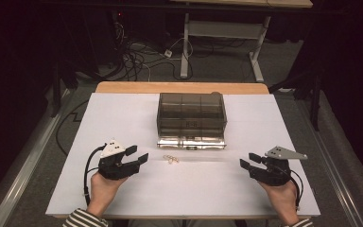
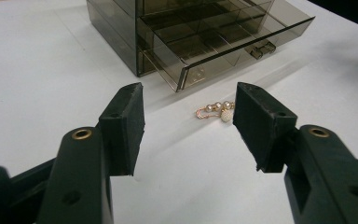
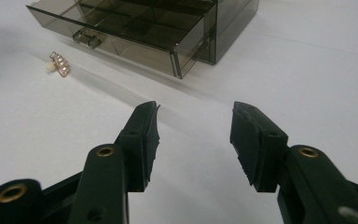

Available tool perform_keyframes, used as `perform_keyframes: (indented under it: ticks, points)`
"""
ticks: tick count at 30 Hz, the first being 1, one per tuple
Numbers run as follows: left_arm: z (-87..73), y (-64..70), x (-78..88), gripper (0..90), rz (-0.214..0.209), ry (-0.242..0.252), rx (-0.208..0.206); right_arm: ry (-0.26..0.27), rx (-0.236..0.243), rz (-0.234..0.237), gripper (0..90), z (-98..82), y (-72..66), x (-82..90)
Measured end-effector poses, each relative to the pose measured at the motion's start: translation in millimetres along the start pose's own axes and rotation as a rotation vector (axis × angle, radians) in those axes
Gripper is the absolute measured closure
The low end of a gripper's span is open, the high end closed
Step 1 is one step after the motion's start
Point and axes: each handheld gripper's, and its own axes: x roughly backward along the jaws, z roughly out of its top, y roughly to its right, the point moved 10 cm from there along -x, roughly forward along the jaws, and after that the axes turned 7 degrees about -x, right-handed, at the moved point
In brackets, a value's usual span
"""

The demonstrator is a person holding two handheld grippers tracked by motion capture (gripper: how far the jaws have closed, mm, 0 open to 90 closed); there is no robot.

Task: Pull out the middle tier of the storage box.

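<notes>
Left tongs (image 1: pixel 139 154) open, empty, resting low at tabletop (image 1: pixel 123 118) left. Right tongs (image 1: pixel 246 161) open, empty, at right. Brooch (image 1: pixel 171 159), perhaps pearl clip, lies between them, just before organizer (image 1: pixel 191 113) open bottom drawer (image 1: pixel 191 142).

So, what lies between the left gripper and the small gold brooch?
Nothing: bare white table separates the left gripper from the brooch, seen in the high view and left gripper view.

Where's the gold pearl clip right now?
The gold pearl clip lies on the white table, just before the open drawer, between both grippers.
</notes>
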Motion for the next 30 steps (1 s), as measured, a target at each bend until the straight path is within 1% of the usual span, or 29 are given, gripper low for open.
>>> perform_keyframes:
  ticks: [2, 5, 7, 10, 11, 15, 23, 27, 30]
  points:
    - [-0.4, -0.7, 3.4, 40.7, 0.006, 0.01, 0.006, 0.009, 0.001, 0.003, 51.2, -0.4, 0.4, 2.3]
    - [-2.0, -2.1, 7.6, 40.7, 0.015, 0.022, 0.005, 0.017, -0.002, 0.002, 50.5, -1.8, 2.0, 5.6]
    - [-3.6, -2.6, 9.5, 40.7, 0.014, 0.03, 0.007, 0.024, -0.005, -0.001, 49.8, -2.5, 3.6, 7.3]
    - [-7.2, -3.5, 12.4, 40.3, 0.027, 0.036, -0.003, 0.035, -0.012, -0.004, 48.0, -3.4, 5.5, 9.4]
    - [-7.8, -3.6, 13.6, 38.9, 0.029, 0.042, -0.002, 0.036, -0.015, -0.003, 47.6, -4.0, 5.9, 10.0]
    - [-10.3, -3.9, 19.9, 38.8, 0.034, 0.059, 0.0, 0.043, -0.016, -0.006, 46.5, -6.2, 6.6, 12.4]
    - [-15.5, -3.0, 29.3, 37.9, 0.044, 0.076, -0.01, 0.057, -0.022, -0.006, 44.9, -10.4, 6.6, 19.0]
    - [-17.8, -4.2, 35.9, 37.0, 0.056, 0.088, -0.003, 0.065, -0.02, -0.01, 44.1, -12.4, 7.4, 22.4]
    - [-19.5, -5.5, 41.3, 37.0, 0.067, 0.095, -0.006, 0.072, -0.029, -0.014, 43.9, -14.3, 9.9, 26.2]
